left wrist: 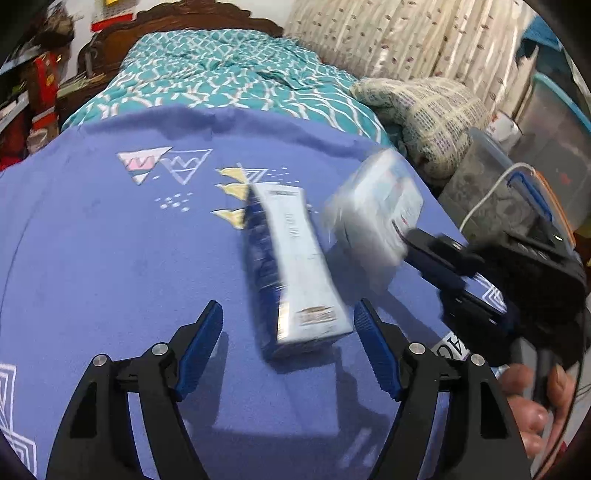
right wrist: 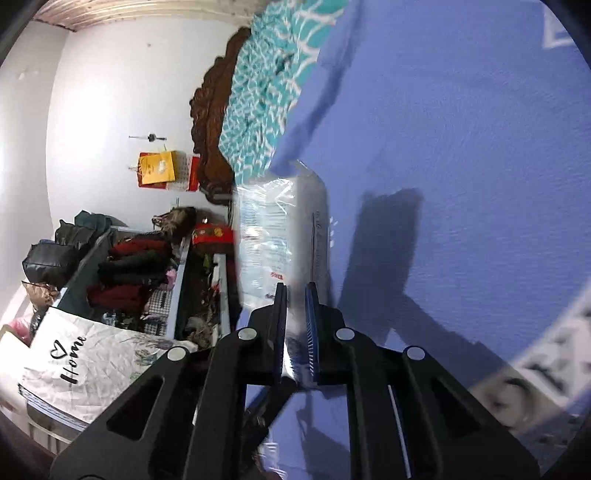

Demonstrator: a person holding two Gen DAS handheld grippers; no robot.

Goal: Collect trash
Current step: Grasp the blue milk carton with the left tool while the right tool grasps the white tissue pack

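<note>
Two items: seen on the purple bed cover (left wrist: pixel 110 240).
Right claw (right wrist: pixel 295 291): pinched on a clear plastic packet (right wrist: pixel 273 229), lifted.
Left claw (left wrist: pixel 288 317): spread around the blue carton (left wrist: pixel 291 266), not yet gripped.
Left to do: carton pickup, disposal.

The left wrist camera looks down, close over the purple blanket (left wrist: pixel 110 240), toward the far headboard (left wrist: pixel 192 18). The right wrist camera is tipped sideways, close too. Both see the blanket and the teal bedspread (right wrist: pixel 266 92).

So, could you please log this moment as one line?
left claw: open over box | right claw: shut on plastic packet | surface: blue sheet
</note>
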